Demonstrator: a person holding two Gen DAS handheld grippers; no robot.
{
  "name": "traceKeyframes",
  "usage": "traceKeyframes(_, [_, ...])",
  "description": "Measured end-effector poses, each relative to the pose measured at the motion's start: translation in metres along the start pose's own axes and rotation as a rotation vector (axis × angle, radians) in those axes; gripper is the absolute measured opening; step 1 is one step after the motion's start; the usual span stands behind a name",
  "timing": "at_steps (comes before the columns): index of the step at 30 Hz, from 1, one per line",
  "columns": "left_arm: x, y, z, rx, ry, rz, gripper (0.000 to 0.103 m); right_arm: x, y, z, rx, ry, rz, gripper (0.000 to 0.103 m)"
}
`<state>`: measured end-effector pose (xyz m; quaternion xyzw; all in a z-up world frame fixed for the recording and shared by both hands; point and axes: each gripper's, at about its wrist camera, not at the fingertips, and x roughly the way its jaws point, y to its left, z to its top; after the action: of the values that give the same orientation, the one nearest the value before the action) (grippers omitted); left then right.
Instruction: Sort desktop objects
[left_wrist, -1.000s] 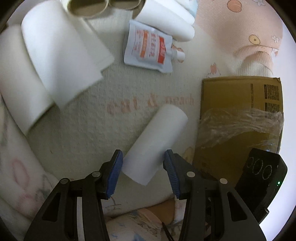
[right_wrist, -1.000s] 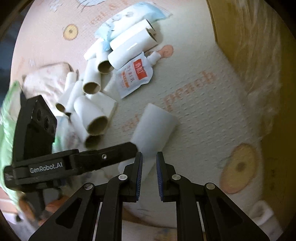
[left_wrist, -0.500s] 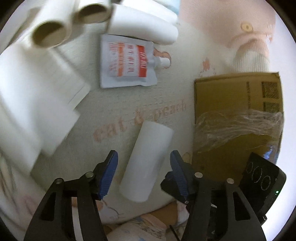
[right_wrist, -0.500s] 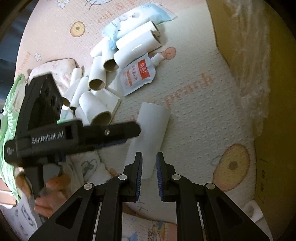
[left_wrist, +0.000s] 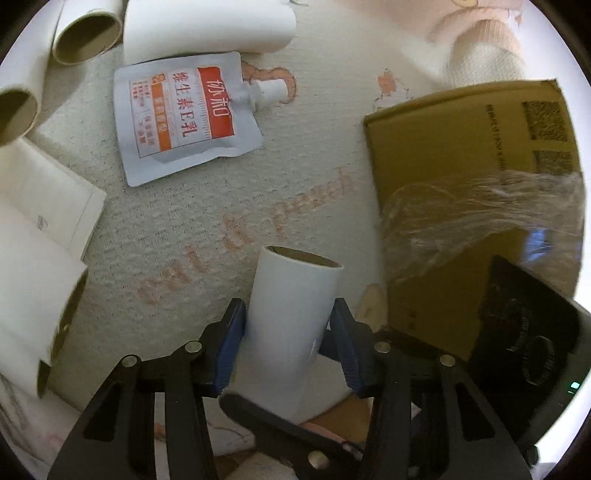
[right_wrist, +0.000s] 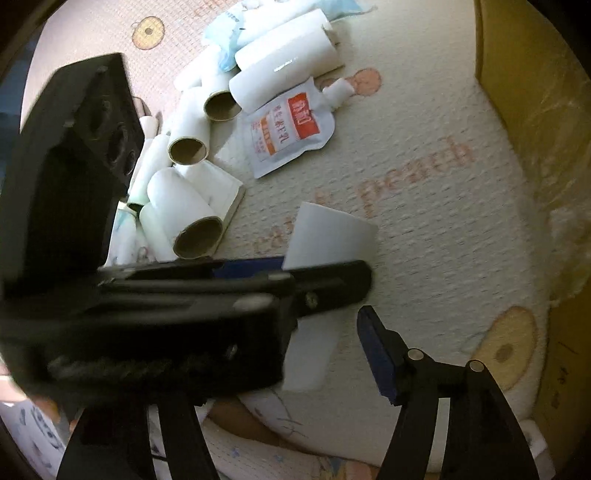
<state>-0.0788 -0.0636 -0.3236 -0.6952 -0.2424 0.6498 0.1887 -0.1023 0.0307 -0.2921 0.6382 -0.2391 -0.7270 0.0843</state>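
Roll (left_wrist: 291, 317) clamped by left tool (left_wrist: 286, 343); right view hides contact.

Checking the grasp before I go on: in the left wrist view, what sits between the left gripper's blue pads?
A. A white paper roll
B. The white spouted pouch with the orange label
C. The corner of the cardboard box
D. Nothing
A: the white paper roll stands between the blue pads of the left gripper, while the pouch and cardboard box lie clear of them.

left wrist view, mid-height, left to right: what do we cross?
flattened white tube → spouted pouch with red label → white paper tube between the left gripper pads → cardboard box
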Motion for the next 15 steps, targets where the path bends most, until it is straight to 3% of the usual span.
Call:
traceKeyframes(3, [-0.01,0.002,-0.003,0.002,-0.033,-0.007,0.051,0.0,0.003,0.0,-0.021,-0.034,-0.063,0.064])
traceKeyframes(8, [-0.028,-0.002,-0.011,-0.011,-0.082,-0.058,0.05,-0.009,0.012,0.0,-0.08,-0.081,-0.065,0.064])
traceKeyframes(12, [-0.05,-0.02,-0.02,0.056,-0.138,-0.019,0.05,-0.021,0.027,-0.003,-0.152,-0.129,-0.087,0.064])
traceKeyframes(15, [-0.069,-0.037,-0.026,0.105,-0.18,-0.006,0.049,-0.031,0.035,-0.007,-0.19,-0.181,-0.089,0.058])
